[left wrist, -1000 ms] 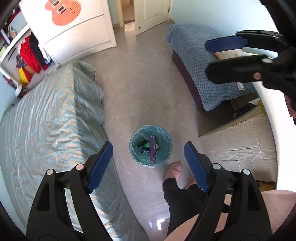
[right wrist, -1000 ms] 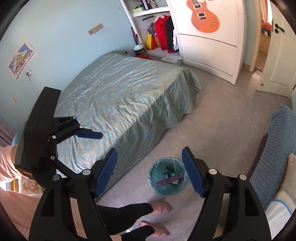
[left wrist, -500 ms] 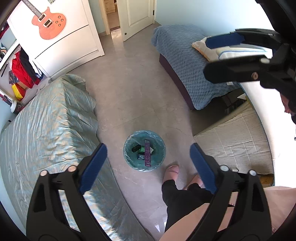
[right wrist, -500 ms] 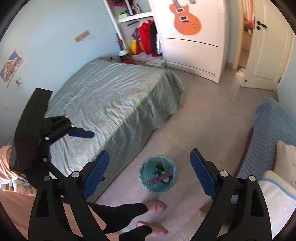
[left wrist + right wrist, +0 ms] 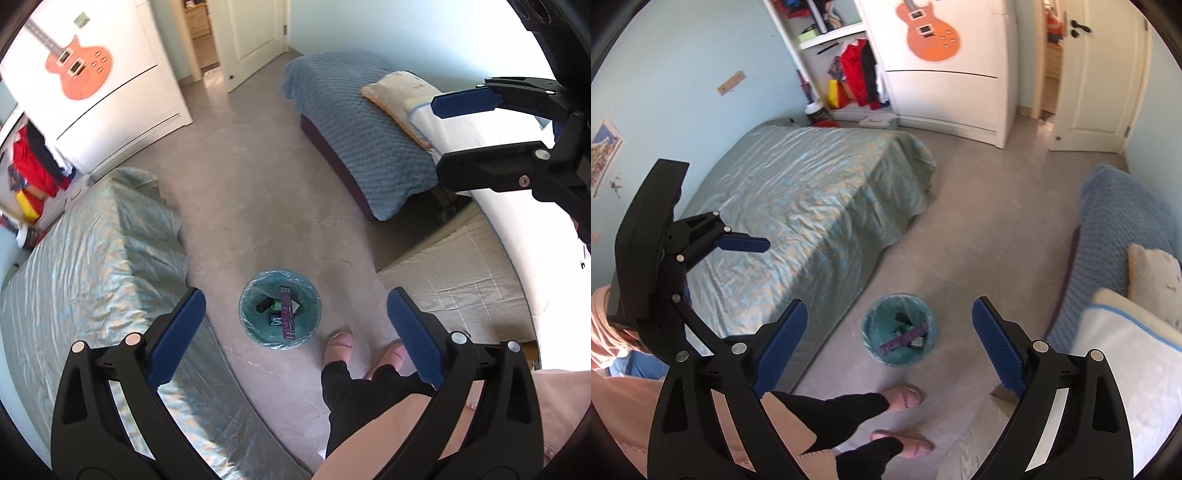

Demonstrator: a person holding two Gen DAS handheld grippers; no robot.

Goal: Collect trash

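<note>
Down on the floor at 6 o'clock, the bin (image 5: 279,308) holds a purple wrapper (image 5: 287,313) and dark scraps. Left tool (image 5: 293,319) and right tool (image 5: 889,332) hang wide open, empty. Missed litter elsewhere is the likely risk: none shows from here.

Grey tiled floor (image 5: 258,206): ahead of your tools stands one round bin with a blue liner (image 5: 279,309), wrappers inside; just behind it, your feet in pink slippers (image 5: 339,341). Beds stand on either side.
</note>
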